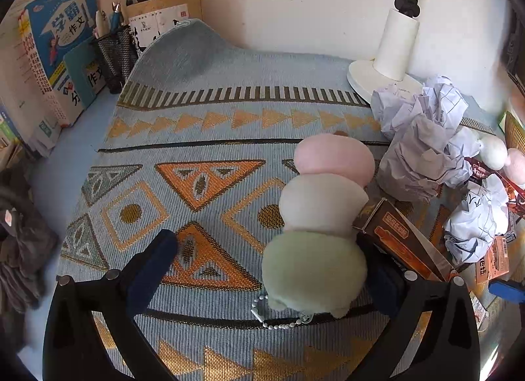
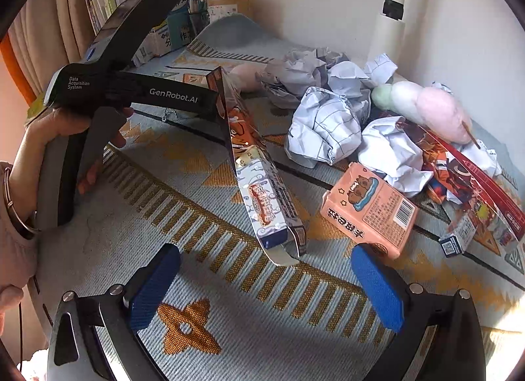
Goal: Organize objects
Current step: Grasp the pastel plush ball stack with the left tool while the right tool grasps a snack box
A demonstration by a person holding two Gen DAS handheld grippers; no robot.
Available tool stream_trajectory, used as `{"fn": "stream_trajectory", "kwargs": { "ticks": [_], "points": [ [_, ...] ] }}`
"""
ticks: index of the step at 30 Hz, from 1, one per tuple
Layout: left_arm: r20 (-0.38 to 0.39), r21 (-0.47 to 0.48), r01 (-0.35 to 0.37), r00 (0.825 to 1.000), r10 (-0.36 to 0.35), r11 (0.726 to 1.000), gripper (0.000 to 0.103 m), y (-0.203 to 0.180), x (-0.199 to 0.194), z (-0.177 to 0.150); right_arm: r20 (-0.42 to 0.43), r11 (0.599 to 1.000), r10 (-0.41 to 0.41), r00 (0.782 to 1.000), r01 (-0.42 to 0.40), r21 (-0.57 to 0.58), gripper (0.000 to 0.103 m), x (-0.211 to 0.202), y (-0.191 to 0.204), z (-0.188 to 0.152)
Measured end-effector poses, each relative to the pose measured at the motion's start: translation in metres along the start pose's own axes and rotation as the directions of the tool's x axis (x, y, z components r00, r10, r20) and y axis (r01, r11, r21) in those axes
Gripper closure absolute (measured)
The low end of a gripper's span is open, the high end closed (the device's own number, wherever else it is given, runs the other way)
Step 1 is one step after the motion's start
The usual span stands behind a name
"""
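Left claw [image 1: 262,266] gapes around the plush skewer [image 1: 321,213] (right claw [image 2: 265,286] wide, empty); closing off-centre may squeeze it sideways.

You get soft, even daylight and sharp centres; fisheye bending and dark vignette ring both views, with smear at the edges.

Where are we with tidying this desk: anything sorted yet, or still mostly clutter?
Early. Books and pen cup stand at the back. The open left tongs straddle a plush skewer; the right tongs hang open, holding nothing. Crumpled paper, a long carton and a pink box lie scattered.
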State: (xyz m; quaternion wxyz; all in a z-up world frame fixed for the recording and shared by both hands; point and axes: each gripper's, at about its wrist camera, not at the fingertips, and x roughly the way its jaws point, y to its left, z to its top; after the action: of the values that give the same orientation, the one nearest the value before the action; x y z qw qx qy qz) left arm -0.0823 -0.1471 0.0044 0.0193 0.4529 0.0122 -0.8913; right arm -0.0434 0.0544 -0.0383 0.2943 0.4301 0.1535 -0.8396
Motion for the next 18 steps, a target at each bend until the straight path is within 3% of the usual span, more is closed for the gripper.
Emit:
{"fn": "stream_trajectory", "kwargs": {
  "ticks": [10,18],
  "points": [
    [0.000,0.001,0.000,1.000,0.000,1.000,0.000,0.000,0.000,0.001,0.009,1.000,-0.003,1.000,0.003,-0.004,0.000,0.015,-0.007,0.031],
    [-0.001,0.002,0.001,1.000,-0.001,1.000,0.000,0.000,0.001,0.001,0.014,1.000,-0.006,1.000,0.006,0.009,0.000,0.016,0.005,0.024]
  ]
}}
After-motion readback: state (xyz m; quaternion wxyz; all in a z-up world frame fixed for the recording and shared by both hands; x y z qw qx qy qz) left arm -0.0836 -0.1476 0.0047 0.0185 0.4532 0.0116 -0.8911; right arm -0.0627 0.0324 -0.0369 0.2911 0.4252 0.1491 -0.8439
